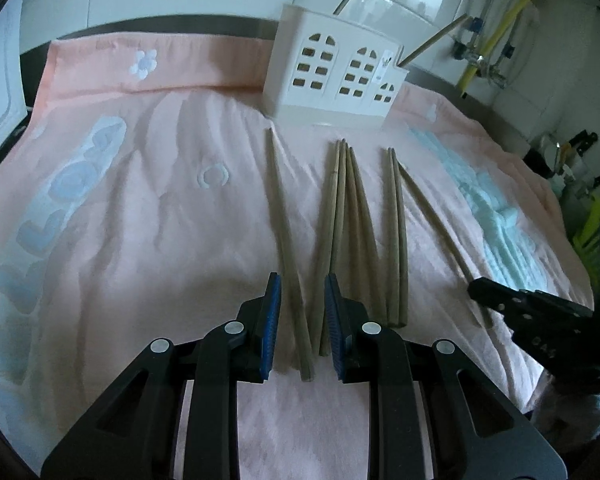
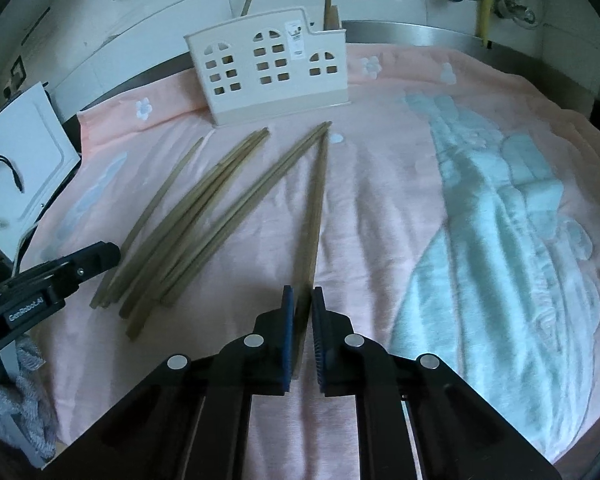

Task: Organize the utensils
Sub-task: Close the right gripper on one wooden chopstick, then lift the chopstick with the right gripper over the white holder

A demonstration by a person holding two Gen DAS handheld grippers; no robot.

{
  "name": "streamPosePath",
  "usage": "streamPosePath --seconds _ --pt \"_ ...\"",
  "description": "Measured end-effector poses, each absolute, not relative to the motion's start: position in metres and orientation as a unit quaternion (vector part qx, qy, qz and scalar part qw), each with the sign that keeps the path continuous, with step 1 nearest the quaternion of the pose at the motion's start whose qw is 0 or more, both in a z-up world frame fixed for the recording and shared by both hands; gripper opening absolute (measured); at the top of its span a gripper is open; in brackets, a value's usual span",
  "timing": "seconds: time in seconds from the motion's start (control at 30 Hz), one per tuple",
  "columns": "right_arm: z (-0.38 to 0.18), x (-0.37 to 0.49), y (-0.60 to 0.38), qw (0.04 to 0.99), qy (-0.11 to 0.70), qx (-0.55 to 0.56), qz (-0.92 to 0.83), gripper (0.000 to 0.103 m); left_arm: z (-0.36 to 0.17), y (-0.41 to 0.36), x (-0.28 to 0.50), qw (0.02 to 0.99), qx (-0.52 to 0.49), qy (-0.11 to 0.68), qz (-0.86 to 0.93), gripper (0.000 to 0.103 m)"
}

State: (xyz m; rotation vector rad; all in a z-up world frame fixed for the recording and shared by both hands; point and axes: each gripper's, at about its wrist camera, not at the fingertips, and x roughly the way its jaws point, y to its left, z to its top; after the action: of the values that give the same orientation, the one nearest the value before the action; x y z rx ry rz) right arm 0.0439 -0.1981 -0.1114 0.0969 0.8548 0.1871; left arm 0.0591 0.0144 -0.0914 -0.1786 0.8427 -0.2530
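Going left to right in the left wrist view, a single chopstick (image 1: 286,240) lies on the pink towel (image 1: 140,240) with its near end between the narrowly parted jaws of the left hand-held gripper (image 1: 302,300) — straddled, not pinched, as far as I can tell. Beside it a cluster of four chopsticks (image 1: 346,216) fans out, then a pair (image 1: 396,232), then the rightmost chopstick (image 2: 314,216), whose near end the right hand-held gripper (image 2: 303,308) pinches between its blue ribbed pads. The white holder (image 1: 332,76) — a smooth plastic box shaped like a house with arched window cut-outs — stands at the far edge of the towel on the counter, with two or three sticks already leaning in it. I judge the job early: eight remain outside. The sticks are slim, tapered, pale wood; the towel is soft, rumpled terry.
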Motion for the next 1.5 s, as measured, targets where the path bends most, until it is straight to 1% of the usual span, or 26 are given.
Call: streamPosePath --seconds 0.23,0.3,0.53,0.6,1.13,1.27,1.5 --pt "-0.116 0.044 -0.2 0.904 0.415 0.048 0.093 0.009 -0.098 0.012 0.065 0.898 -0.088 0.416 -0.112 0.022" --pt "-0.116 0.043 -0.199 0.904 0.414 0.048 0.094 0.011 -0.098 0.012 0.068 0.898 -0.088 0.417 -0.106 0.022" --pt "-0.117 0.043 -0.196 0.906 0.411 0.042 0.096 0.012 -0.101 0.016 0.073 0.894 -0.105 0.423 -0.103 0.01" --pt "-0.116 0.043 -0.196 0.907 0.409 0.04 0.095 0.009 -0.101 0.018 0.073 0.893 -0.113 0.423 -0.108 0.008" --pt "-0.115 0.039 -0.195 0.912 0.4 0.023 0.092 0.009 -0.1 0.014 0.074 0.894 -0.096 0.426 -0.097 0.007" --pt "-0.101 0.035 -0.199 0.92 0.382 0.019 0.092 0.009 -0.09 0.015 0.071 0.9 -0.096 0.412 -0.105 0.006" --pt "-0.051 0.03 -0.21 0.946 0.312 0.0 0.086 0.007 -0.05 0.018 0.065 0.919 -0.088 0.367 -0.116 0.006"
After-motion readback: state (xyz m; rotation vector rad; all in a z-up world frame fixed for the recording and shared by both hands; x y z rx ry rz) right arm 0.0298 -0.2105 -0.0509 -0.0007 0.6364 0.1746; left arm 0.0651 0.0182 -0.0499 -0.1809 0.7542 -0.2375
